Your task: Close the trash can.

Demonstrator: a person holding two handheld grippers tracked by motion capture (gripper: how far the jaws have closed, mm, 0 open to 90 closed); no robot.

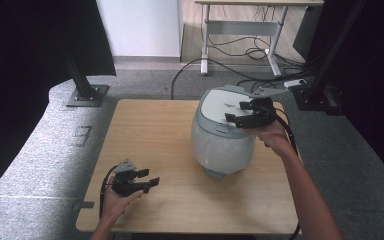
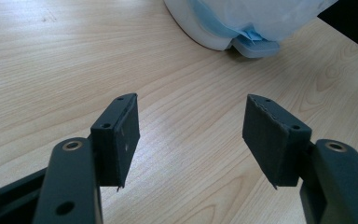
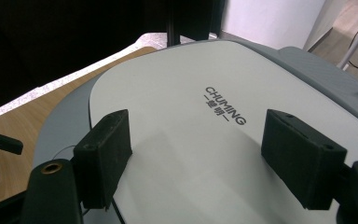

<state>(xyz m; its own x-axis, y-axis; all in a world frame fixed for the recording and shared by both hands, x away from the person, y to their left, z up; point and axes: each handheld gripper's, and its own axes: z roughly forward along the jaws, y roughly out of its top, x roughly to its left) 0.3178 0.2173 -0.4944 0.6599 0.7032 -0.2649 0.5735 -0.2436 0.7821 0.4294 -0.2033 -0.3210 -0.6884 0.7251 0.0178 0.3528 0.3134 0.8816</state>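
Note:
A white rice cooker [image 1: 223, 132] with a grey lid stands on the right half of the wooden table [image 1: 150, 125]. My right gripper [image 1: 237, 111] hovers just above the lid's right side, open and holding nothing. In the right gripper view its two jaws [image 3: 198, 140] straddle the pale lid [image 3: 182, 84], which bears the printed word CHUMING. My left gripper [image 1: 150, 177] is low over the table's front left, open and empty. In the left gripper view its jaws [image 2: 191, 126] point across bare wood toward the cooker's base [image 2: 214, 32].
Behind the table a desk frame [image 1: 242, 27] stands on the floor among loose cables [image 1: 250, 50]. A black post with a base plate [image 1: 85, 92] is at the back left. A white power strip [image 1: 295, 83] lies at the back right. Grey carpet surrounds the table.

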